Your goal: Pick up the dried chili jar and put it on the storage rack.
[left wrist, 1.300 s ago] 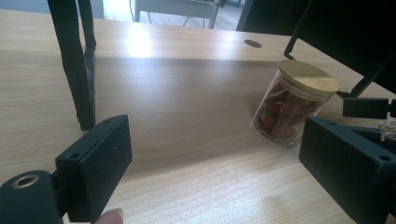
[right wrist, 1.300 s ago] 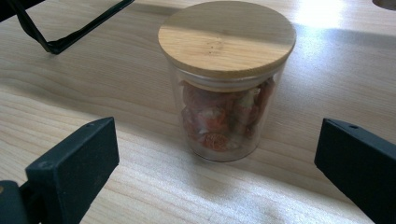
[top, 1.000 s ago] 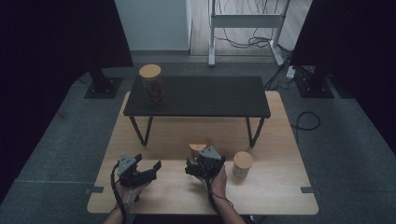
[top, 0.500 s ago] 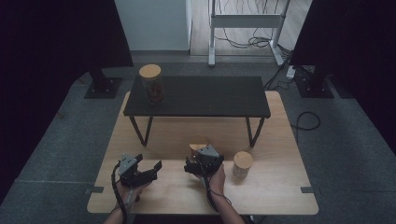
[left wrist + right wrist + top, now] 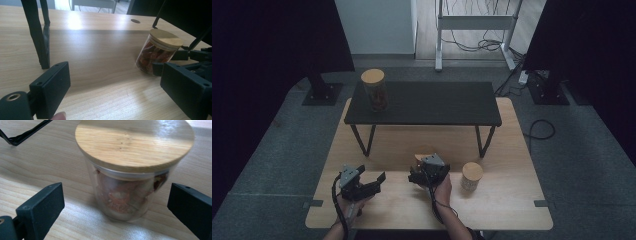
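1. Jar (image 5: 130,182) of clear glass, round, with a flat, pale-grained wooden lid (image 5: 135,141); it stands on the wooden table (image 5: 512,210) between the right gripper's (image 5: 424,167) two black jaws, which are spread wide and touch neither side. Reddish-brown dried pieces fill it.
2. In the high view this jar is mostly hidden under the right gripper, near the table's centre.
3. Left gripper (image 5: 374,180), at about 8 o'clock on the table, has its blocky matte jaws wide apart with nothing between them; its own view shows the jar (image 5: 158,53) at 2 o'clock.
4. Second jar (image 5: 472,176), same lid, stands just beside the right gripper at 3 o'clock.
5. Third, taller jar (image 5: 375,90) sits at the left end of a dark rectangular bench (image 5: 437,102) with thin metal legs, at 12 o'clock.
6. Table surface is smooth light wood with fine straight grain.
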A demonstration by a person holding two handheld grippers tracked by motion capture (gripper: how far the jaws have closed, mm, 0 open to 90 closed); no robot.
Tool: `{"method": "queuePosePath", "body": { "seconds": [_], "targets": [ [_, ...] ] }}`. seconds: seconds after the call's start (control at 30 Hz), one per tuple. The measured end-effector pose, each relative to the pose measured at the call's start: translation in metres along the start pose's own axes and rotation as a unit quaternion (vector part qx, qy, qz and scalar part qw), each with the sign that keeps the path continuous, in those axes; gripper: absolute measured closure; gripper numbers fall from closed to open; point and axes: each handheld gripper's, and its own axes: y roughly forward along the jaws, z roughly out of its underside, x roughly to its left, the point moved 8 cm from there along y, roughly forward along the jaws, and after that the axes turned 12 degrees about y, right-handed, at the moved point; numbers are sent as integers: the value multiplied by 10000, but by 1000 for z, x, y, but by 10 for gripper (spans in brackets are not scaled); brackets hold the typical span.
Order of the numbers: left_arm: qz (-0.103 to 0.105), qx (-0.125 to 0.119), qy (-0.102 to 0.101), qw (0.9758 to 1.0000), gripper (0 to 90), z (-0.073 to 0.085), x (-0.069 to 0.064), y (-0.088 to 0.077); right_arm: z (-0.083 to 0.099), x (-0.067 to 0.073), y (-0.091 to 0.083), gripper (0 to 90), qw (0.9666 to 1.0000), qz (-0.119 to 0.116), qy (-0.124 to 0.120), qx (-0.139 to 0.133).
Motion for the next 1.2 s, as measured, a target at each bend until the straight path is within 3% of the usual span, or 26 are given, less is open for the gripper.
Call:
{"method": "queuePosePath", "body": {
  "seconds": [0.5,1.2],
  "targets": [
    [11,23,5,10000,89,1,1,1,-11,4,9,19,9999,81,-15,-92],
    [10,42,19,10000,88,2,1,2,-12,5,18,77,9998,163,-47,-118]
  ]
}}
